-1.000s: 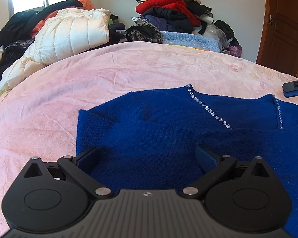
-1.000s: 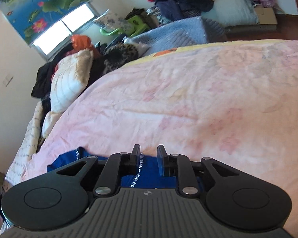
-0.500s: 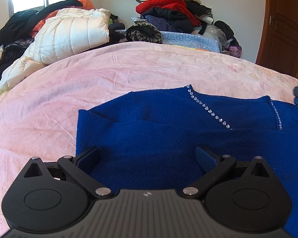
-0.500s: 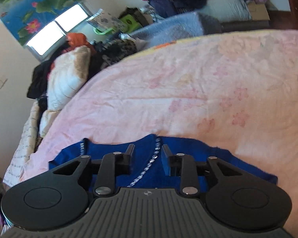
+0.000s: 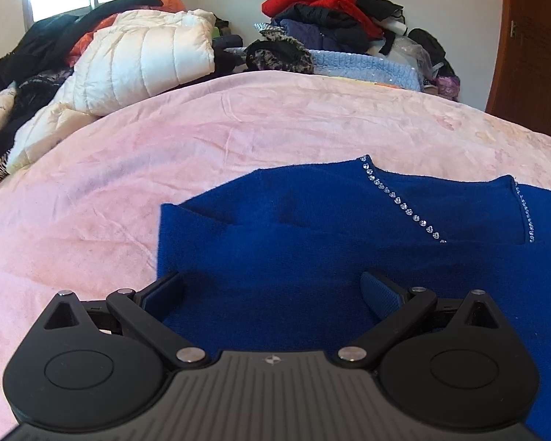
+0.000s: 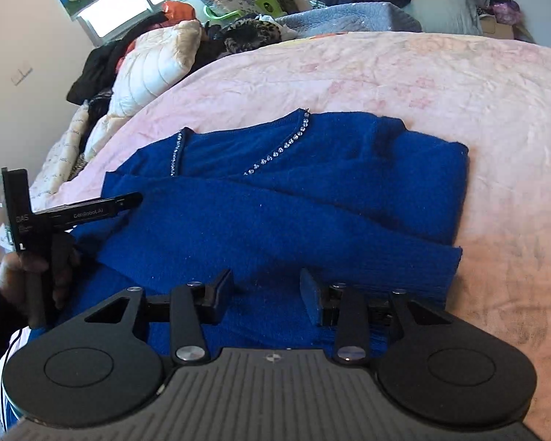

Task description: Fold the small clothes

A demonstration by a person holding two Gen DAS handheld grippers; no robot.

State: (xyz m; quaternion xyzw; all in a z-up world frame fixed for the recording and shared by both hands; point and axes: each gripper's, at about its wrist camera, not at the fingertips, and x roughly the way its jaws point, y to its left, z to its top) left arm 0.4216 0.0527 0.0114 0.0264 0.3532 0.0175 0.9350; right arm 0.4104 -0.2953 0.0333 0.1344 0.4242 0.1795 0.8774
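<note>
A royal-blue knit sweater with a rhinestone V-neck lies on the pink bedspread, its sleeves folded across the front. My left gripper is open, its jaws wide apart over the sweater's left part, holding nothing. In the right wrist view the sweater fills the middle. My right gripper is open and empty, low over the sweater's near edge. The left gripper's body, in a hand, shows at the far left of the right wrist view.
A white puffer jacket and dark clothes pile up at the bed's far left. A heap of red and dark clothes and a light blue knit sit behind the bed. A brown door stands at right.
My right gripper has pulled back and opened wider, so the whole sweater now shows in its view. It has left the left wrist view. My left gripper has stayed still.
</note>
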